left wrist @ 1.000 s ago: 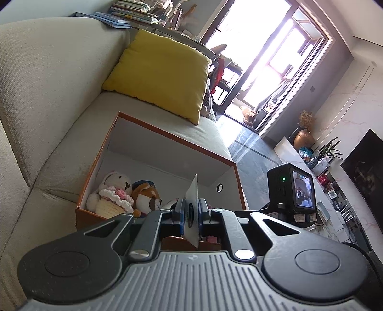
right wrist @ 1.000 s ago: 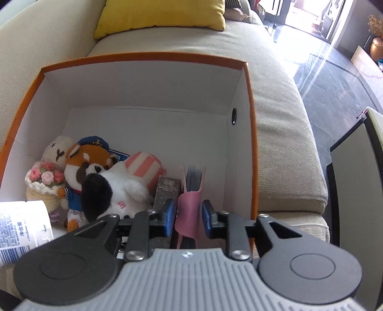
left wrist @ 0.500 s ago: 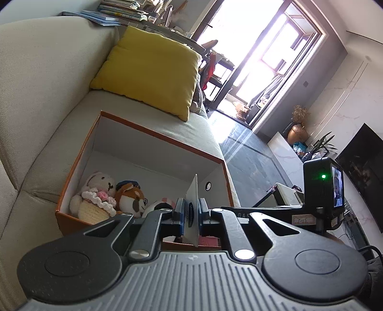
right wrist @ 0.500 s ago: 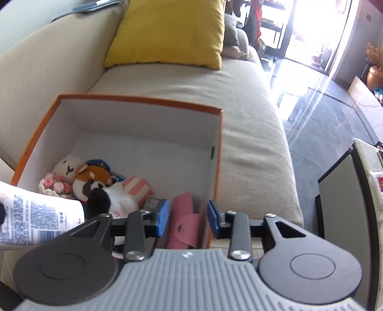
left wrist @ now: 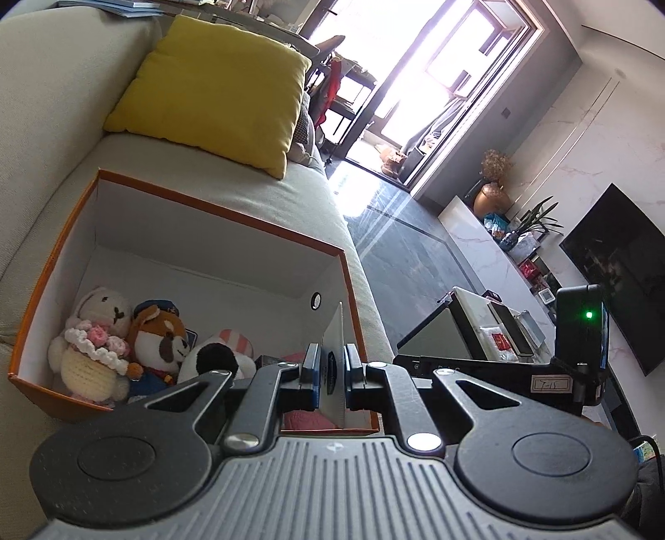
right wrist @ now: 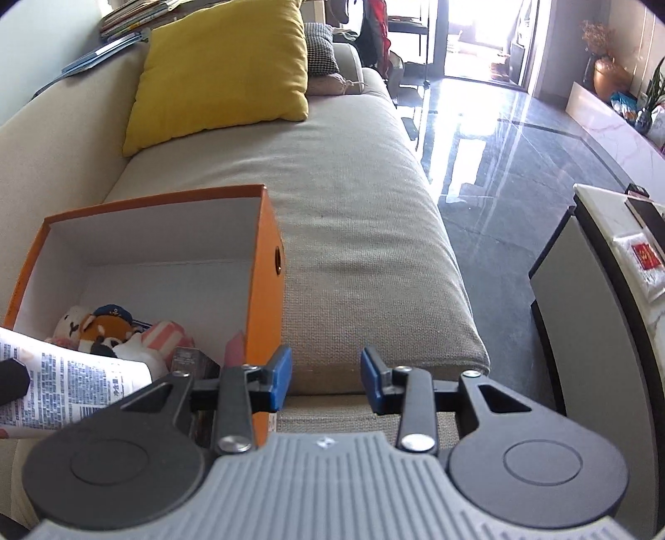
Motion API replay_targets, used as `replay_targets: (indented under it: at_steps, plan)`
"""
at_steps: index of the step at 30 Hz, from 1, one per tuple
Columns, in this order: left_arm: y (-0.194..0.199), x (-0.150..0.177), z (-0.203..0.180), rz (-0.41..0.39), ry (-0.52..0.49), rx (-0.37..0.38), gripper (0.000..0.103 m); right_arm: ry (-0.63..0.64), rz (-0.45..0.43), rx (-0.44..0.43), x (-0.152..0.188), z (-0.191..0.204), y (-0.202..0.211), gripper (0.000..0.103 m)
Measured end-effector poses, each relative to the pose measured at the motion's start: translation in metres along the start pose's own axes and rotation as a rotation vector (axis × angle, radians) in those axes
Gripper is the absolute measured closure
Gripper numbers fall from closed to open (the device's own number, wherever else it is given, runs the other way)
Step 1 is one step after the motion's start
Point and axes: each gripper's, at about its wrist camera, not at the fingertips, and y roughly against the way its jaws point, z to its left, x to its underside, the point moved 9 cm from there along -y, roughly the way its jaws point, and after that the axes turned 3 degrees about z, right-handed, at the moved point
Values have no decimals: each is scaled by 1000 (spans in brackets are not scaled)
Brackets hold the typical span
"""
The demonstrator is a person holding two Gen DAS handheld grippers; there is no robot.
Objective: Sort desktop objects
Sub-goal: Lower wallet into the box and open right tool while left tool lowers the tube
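An orange box (left wrist: 62, 232) with white inside sits on the beige sofa (left wrist: 232, 187). In it lie plush toys (left wrist: 153, 340) and a pink wallet (left wrist: 307, 419). My left gripper (left wrist: 332, 365) is shut on a flat white tube held edge-on above the box's near right corner; its printed body shows in the right wrist view (right wrist: 66, 382). My right gripper (right wrist: 324, 374) is open and empty, just right of the box (right wrist: 266, 266), over the sofa seat's front edge. The pink wallet (right wrist: 235, 349) leans inside the box's right wall.
A yellow cushion (left wrist: 216, 91) leans on the sofa back behind the box. A low table (right wrist: 623, 266) with small items stands to the right, across a dark glossy floor (right wrist: 498, 158). Books (right wrist: 133, 12) lie behind the sofa back.
My right gripper let go of the pink wallet in the box, opened wide, and pulled back and to the right, out of the box. My left gripper still holds the tube.
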Motion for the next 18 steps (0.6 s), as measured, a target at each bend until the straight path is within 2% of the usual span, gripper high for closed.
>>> replay_targets:
  at_steps: [9,18]
  plan:
    - [-25,2,-11,52,-5,44,92,-70,50,-50,20,-15,-13,64]
    - [-38,-1,-8,112,7,55,92,-114,68,-74,26,-25,-21,64]
